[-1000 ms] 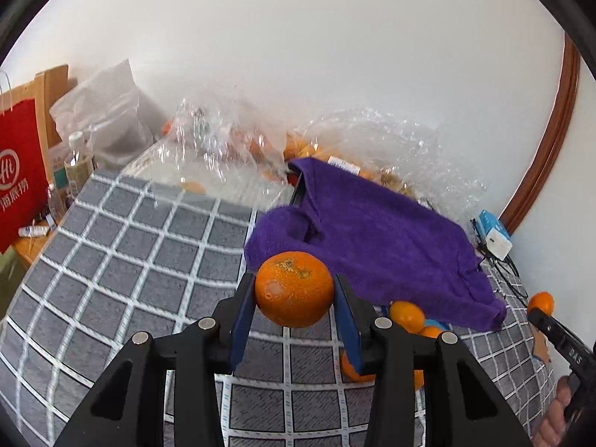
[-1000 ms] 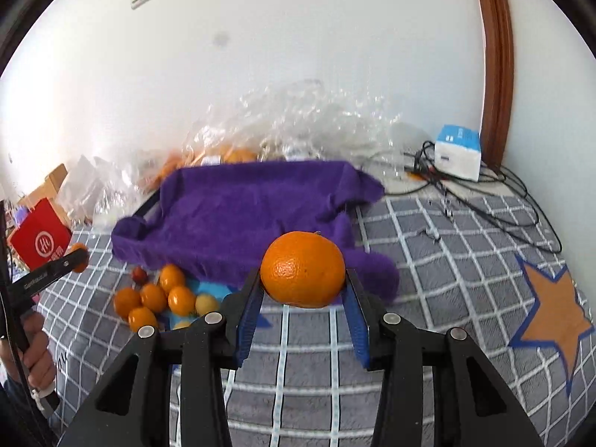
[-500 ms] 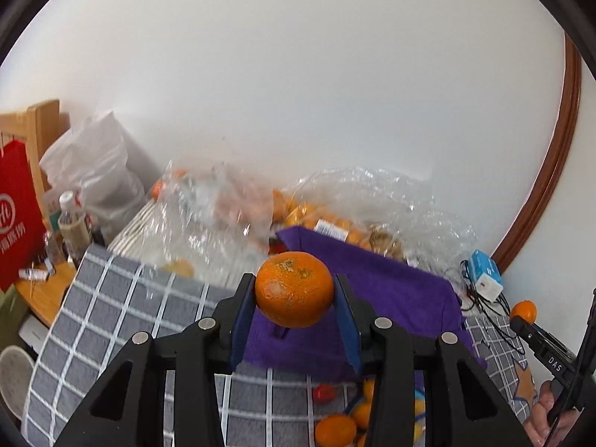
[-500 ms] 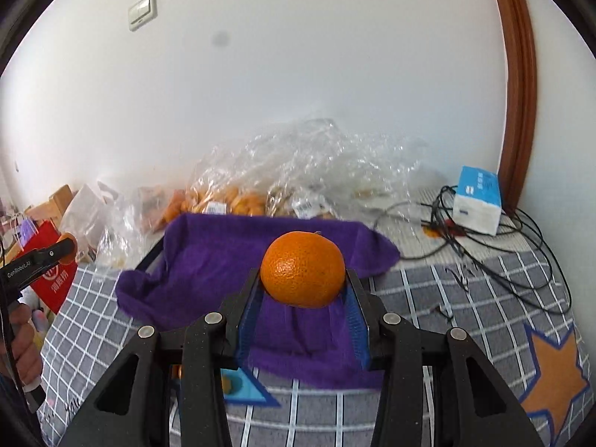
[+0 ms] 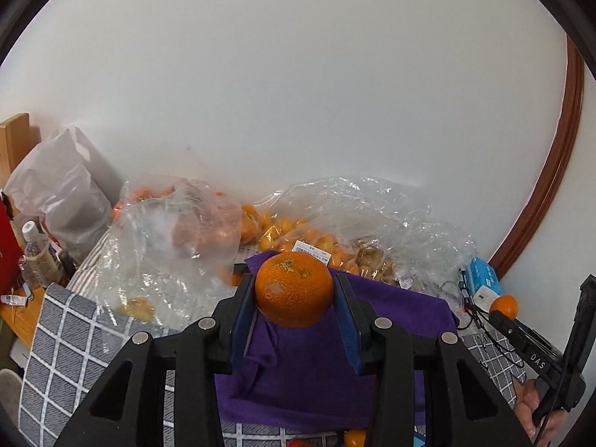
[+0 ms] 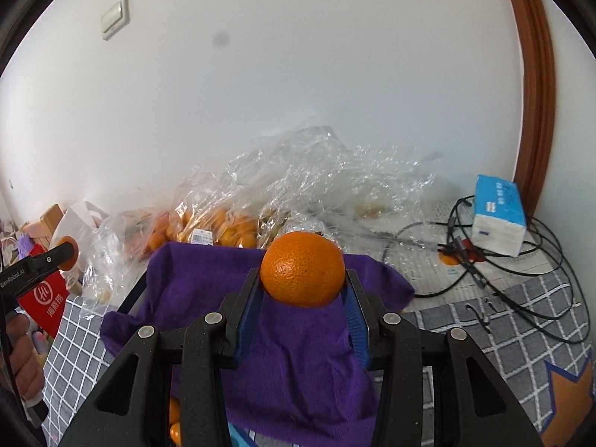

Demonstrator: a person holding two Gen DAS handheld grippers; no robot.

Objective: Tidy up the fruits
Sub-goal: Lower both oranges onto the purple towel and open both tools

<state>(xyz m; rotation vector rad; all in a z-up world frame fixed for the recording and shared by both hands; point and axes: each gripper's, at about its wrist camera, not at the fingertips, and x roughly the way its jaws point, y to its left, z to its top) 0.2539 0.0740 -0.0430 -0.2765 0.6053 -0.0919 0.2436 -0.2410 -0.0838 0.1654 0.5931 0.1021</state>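
Note:
My left gripper is shut on an orange, held in the air above a purple cloth. My right gripper is shut on another orange over the same purple cloth. Each gripper shows at the edge of the other's view, the right one with its orange and the left one with its orange. Small loose oranges lie on the checked cover below the cloth's near edge.
Clear plastic bags with small oranges are piled against the white wall. A blue and white tissue pack and black cables lie at the right. A red bag, bottles and a white bag stand at the left.
Both grippers rose and moved toward the wall, each keeping its orange. The cloth and loose oranges dropped lower in both views, and the bags came closer.

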